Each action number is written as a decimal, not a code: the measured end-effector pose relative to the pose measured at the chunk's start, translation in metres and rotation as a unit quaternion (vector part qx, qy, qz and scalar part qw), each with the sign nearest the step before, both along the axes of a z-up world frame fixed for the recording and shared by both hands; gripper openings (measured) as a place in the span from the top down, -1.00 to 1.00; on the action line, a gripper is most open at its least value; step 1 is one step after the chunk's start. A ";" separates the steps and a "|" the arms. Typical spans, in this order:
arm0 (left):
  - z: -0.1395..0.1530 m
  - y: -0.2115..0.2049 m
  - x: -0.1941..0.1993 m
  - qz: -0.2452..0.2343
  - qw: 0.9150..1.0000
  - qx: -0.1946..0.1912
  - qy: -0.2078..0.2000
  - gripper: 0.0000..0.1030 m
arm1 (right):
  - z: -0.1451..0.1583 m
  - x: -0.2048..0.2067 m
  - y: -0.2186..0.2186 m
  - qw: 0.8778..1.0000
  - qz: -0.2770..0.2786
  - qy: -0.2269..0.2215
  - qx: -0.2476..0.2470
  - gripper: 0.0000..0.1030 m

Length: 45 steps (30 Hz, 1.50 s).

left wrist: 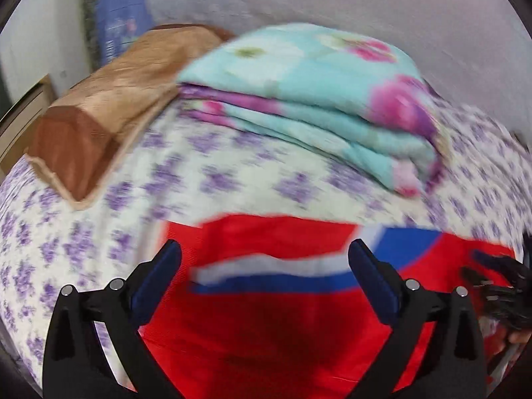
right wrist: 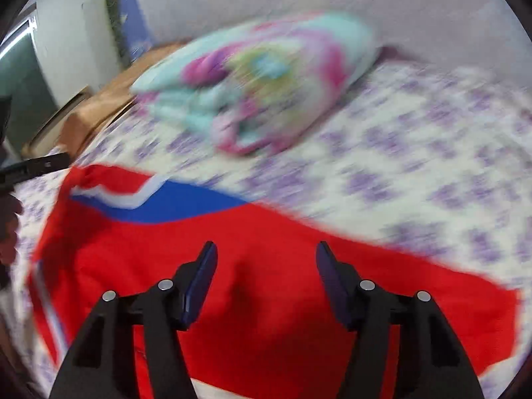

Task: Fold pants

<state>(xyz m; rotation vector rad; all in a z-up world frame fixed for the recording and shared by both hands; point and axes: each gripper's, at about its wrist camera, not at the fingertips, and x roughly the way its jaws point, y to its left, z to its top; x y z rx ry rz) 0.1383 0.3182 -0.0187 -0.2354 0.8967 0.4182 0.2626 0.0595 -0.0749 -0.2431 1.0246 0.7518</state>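
Red pants [left wrist: 272,326] with white and blue stripes lie spread on the bed, seen in both views [right wrist: 266,266]. My left gripper [left wrist: 264,249] is open and empty, hovering over the striped part of the pants. My right gripper [right wrist: 266,249] is open and empty above the plain red cloth. The right gripper's dark body shows at the right edge of the left wrist view [left wrist: 502,286]. Both views are motion-blurred.
The bed sheet [left wrist: 206,166] is white with purple flowers. A folded turquoise floral quilt [left wrist: 316,99] lies behind the pants, also in the right wrist view [right wrist: 259,89]. A brown pillow [left wrist: 109,99] sits at the back left. A wall stands behind the bed.
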 end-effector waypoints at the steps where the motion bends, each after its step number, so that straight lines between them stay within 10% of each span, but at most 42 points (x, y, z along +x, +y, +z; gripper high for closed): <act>1: -0.009 -0.004 0.008 -0.013 1.000 0.017 0.020 -0.90 | -0.011 0.004 0.002 1.000 -0.006 0.019 -0.021 -0.12; 4: -0.050 -0.009 0.012 0.008 0.989 0.098 0.108 -0.90 | -0.013 0.016 -0.042 0.999 -0.030 0.022 -0.015 -0.16; 8: -0.079 0.016 -0.014 0.021 0.994 0.036 0.097 -0.92 | -0.010 0.034 -0.159 0.989 -0.115 -0.037 -0.084 -0.31; 10: -0.076 0.018 -0.025 0.030 0.994 0.045 0.092 -0.92 | -0.006 0.040 -0.215 0.986 -0.153 -0.040 -0.056 0.33; 12: -0.065 0.015 -0.041 0.057 0.994 0.044 0.086 -0.90 | 0.006 0.029 -0.244 0.981 -0.194 -0.020 -0.010 0.46; 14: -0.050 0.004 -0.064 0.039 0.999 -0.008 0.030 -0.90 | 0.020 -0.002 -0.240 0.981 -0.185 -0.056 0.008 -0.46; 15: -0.048 -0.009 -0.075 0.014 0.999 -0.035 0.011 -0.90 | 0.025 -0.024 -0.226 0.986 -0.147 -0.080 0.020 -0.52; 20: -0.085 -0.036 -0.075 -0.022 0.995 0.020 0.091 -0.92 | -0.008 -0.014 -0.200 0.984 -0.149 -0.061 -0.073 -0.42; 23: -0.076 -0.023 -0.081 -0.006 0.997 -0.012 0.082 -0.90 | -0.003 -0.003 -0.224 0.979 -0.204 -0.003 -0.001 -0.39; 26: -0.044 -0.015 -0.085 -0.029 0.998 -0.033 0.043 -0.90 | 0.019 -0.018 -0.218 0.979 -0.199 -0.045 -0.008 -0.54; 30: -0.014 0.005 -0.067 -0.033 0.998 0.031 0.038 -0.91 | 0.038 -0.013 -0.197 0.978 -0.175 -0.107 -0.023 -0.60; 42: -0.058 0.066 0.023 -0.057 0.987 0.089 0.124 -0.91 | 0.042 -0.003 -0.107 0.980 -0.053 -0.176 -0.083 -0.70; 45: -0.066 0.069 0.028 -0.088 0.989 0.032 0.116 -0.08 | 0.043 -0.003 -0.070 0.979 -0.003 -0.184 -0.090 -0.70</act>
